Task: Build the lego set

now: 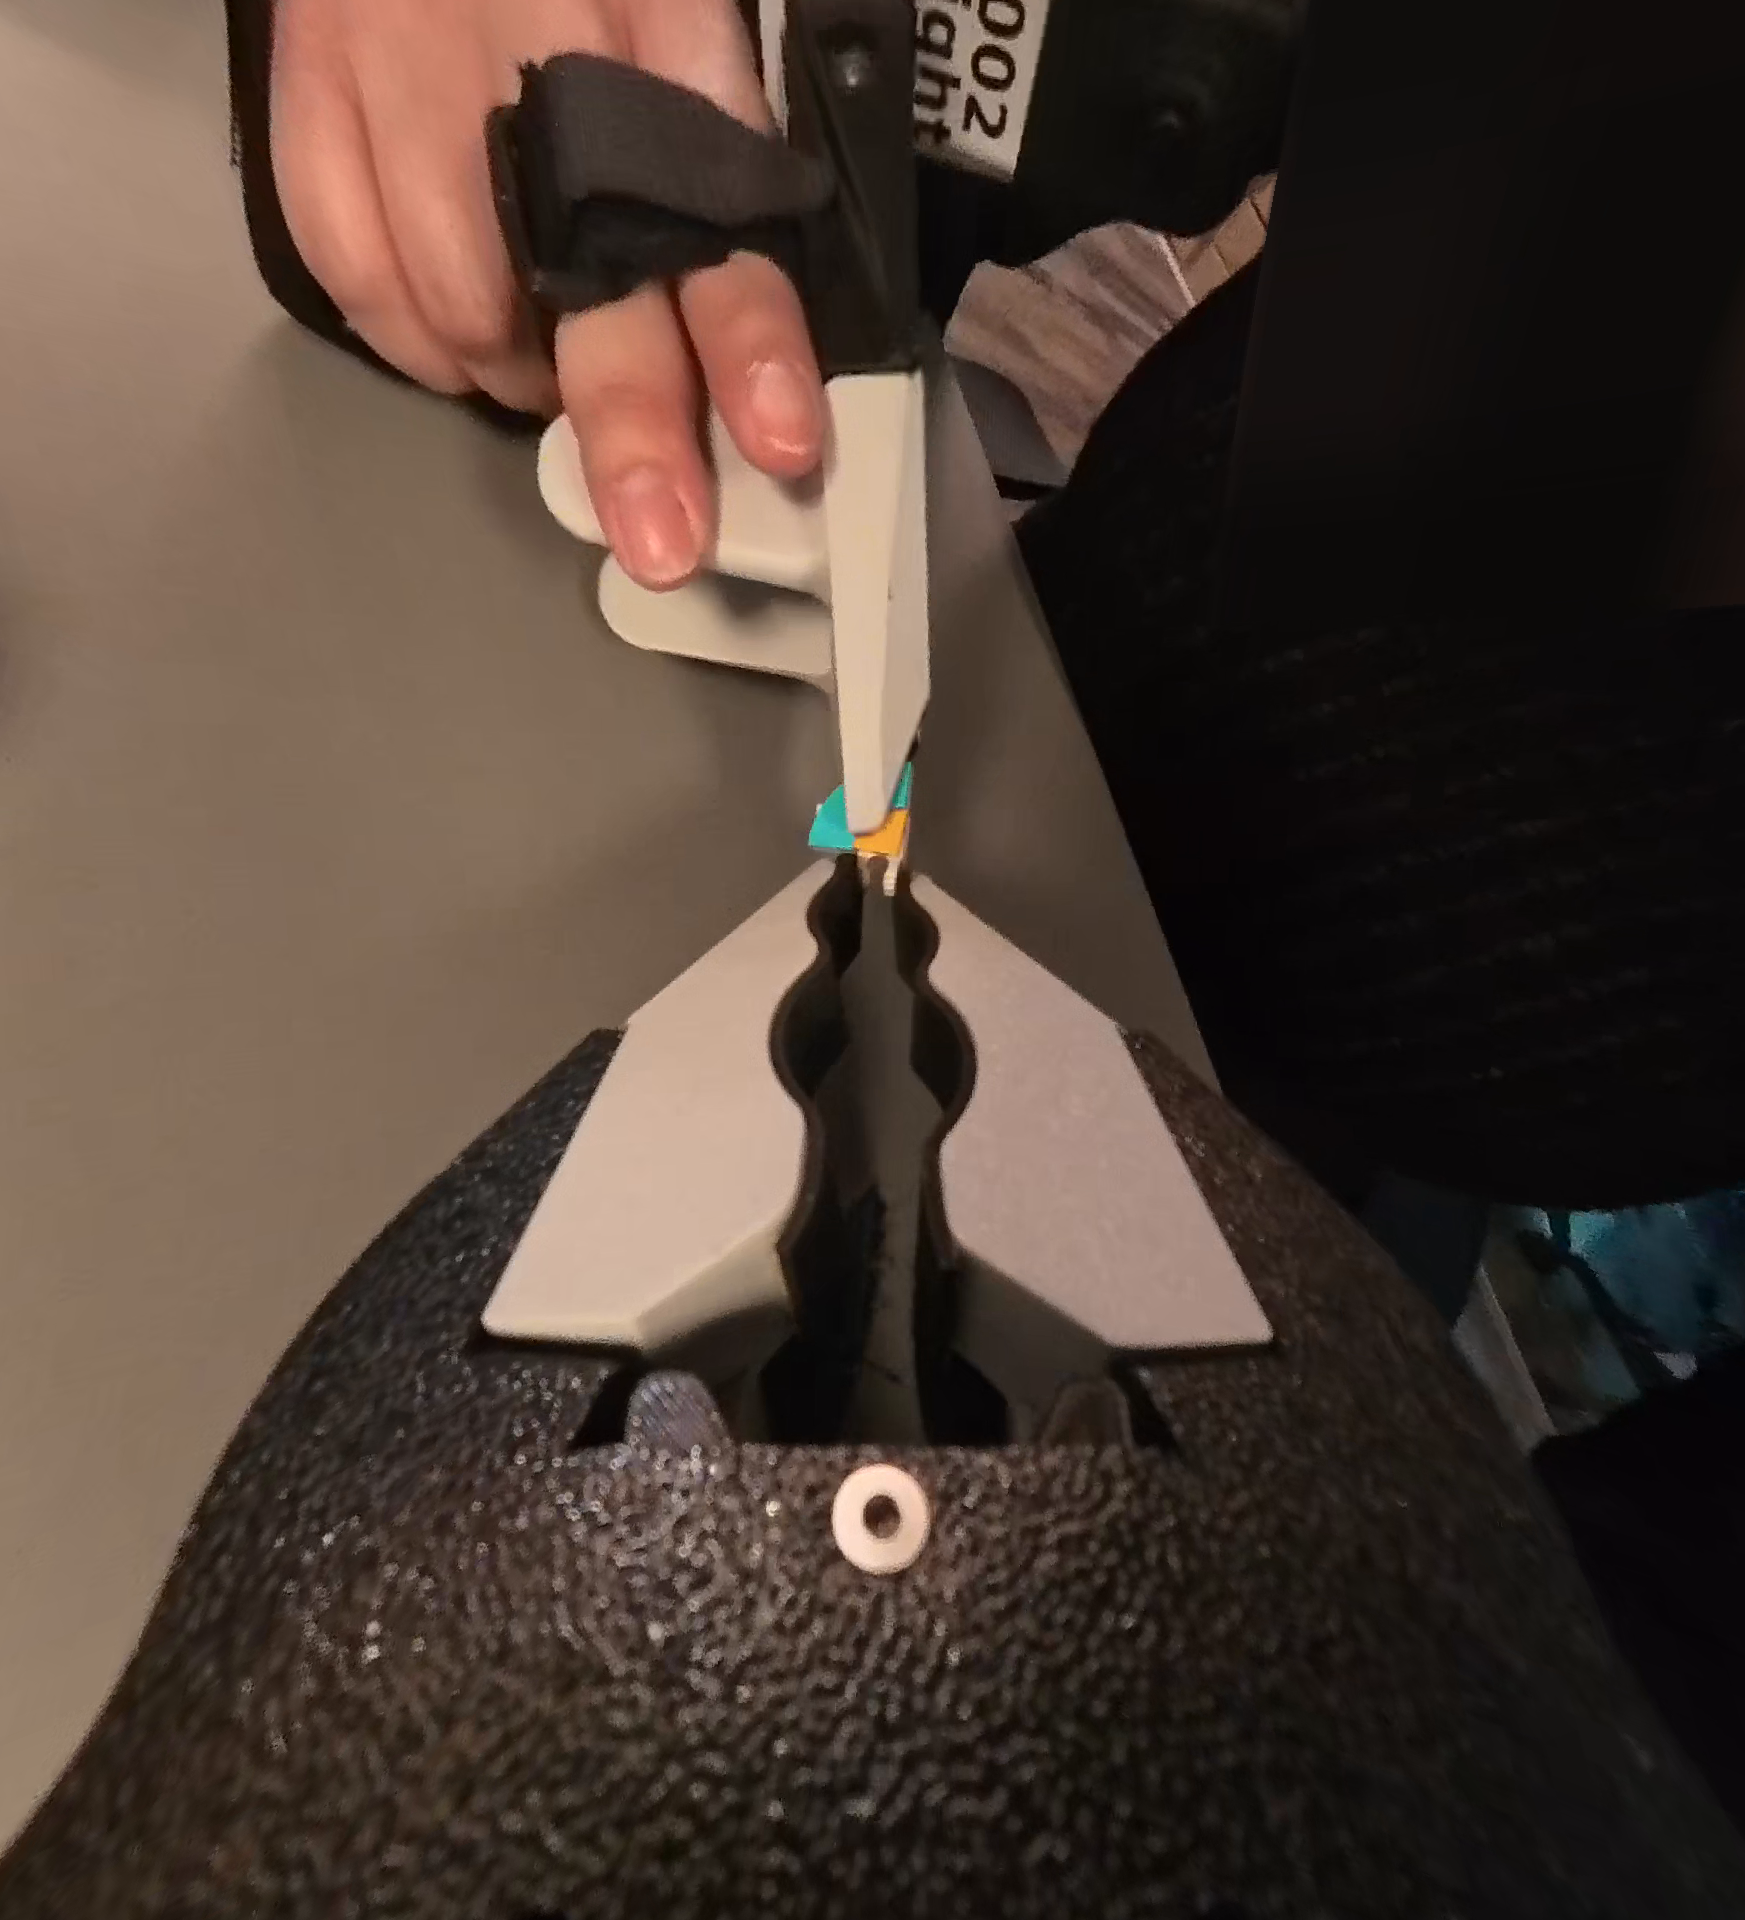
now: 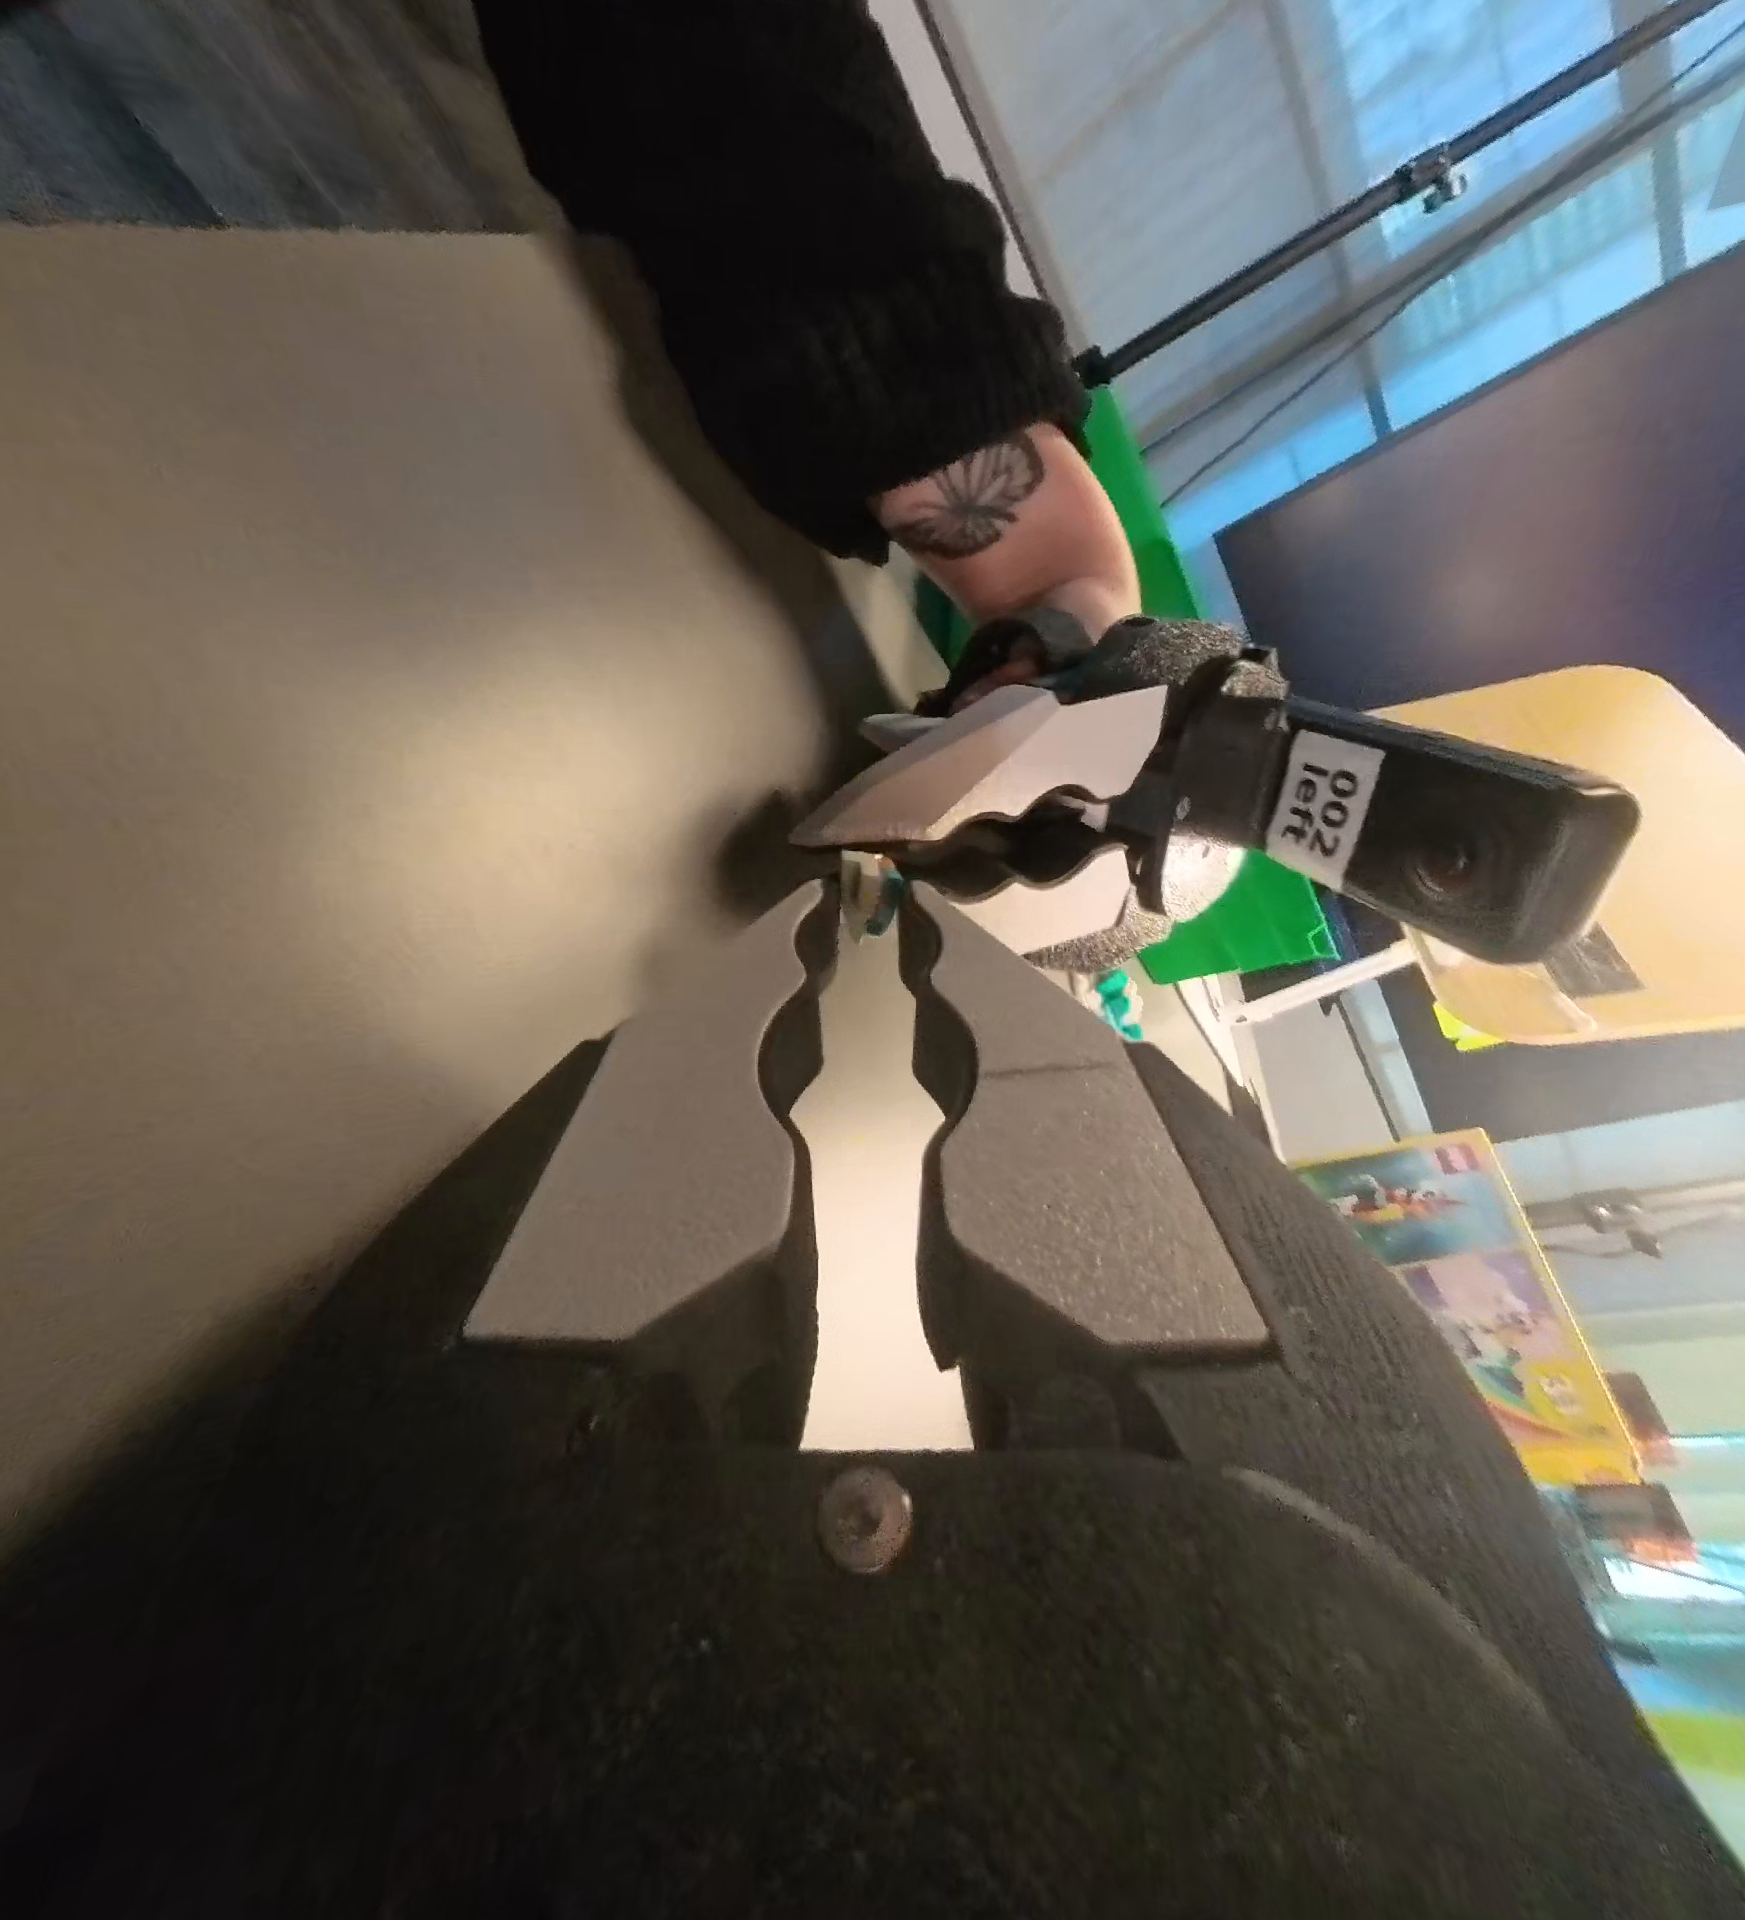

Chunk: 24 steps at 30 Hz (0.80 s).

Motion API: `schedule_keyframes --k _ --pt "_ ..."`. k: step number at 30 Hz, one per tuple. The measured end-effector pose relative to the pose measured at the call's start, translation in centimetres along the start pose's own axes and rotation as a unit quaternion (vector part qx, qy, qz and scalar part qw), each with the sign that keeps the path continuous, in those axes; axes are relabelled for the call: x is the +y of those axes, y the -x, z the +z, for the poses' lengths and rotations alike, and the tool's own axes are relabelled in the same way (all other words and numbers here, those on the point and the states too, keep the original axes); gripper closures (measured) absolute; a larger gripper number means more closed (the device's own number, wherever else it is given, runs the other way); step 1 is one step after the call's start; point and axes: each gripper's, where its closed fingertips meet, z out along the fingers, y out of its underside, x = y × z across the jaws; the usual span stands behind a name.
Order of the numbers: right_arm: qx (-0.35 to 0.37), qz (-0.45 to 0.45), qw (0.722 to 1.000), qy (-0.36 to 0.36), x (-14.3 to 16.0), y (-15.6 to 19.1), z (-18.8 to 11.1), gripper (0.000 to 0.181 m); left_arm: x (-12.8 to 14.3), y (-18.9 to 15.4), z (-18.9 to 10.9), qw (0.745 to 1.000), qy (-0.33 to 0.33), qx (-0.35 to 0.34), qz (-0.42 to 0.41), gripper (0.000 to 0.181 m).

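Observation:
A small lego assembly (image 1: 832,831) of teal, orange and white parts is held in the air above the grey table (image 1: 276,779), between both grippers. My right gripper (image 1: 878,816) comes down from above in the left wrist view and is shut on the teal and orange part. My left gripper (image 1: 873,883) meets it from below, its tips closed on the small white part at the lower end. In the right wrist view the assembly (image 2: 866,902) sits between my right gripper's tips (image 2: 868,920). The left gripper (image 2: 816,836) touches it from the right.
The table's edge (image 1: 1055,665) runs just right of the grippers, with dark clothing beyond. A person's hand (image 1: 535,260) holds the right gripper. Farther off stand lego boxes (image 2: 1419,1216), a green object (image 2: 1159,623), loose teal pieces (image 2: 1429,1003) and a yellow table (image 2: 1678,831). The tips of both grippers are at nearly the same place.

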Motion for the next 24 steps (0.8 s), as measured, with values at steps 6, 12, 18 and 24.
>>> schedule_keyframes --k 6,12,18,24 --pt "-0.011 -0.004 1.0 -0.005 -0.2 0.4 0.0 0.173 0.2 -0.1 0.2 1.0 0.007 0.003 -0.001 0.177" --pt "-0.028 0.001 1.0 0.007 0.1 0.7 0.2 0.174 0.6 0.3 0.2 1.0 0.019 -0.012 -0.004 0.176" --pt "-0.033 -0.013 0.999 0.016 0.2 1.1 0.4 0.173 0.9 0.5 0.4 0.999 0.031 -0.019 -0.006 0.176" --pt "-0.025 -0.015 0.999 0.019 0.3 0.9 0.5 0.174 0.8 0.5 0.2 0.999 0.026 -0.017 -0.012 0.176"
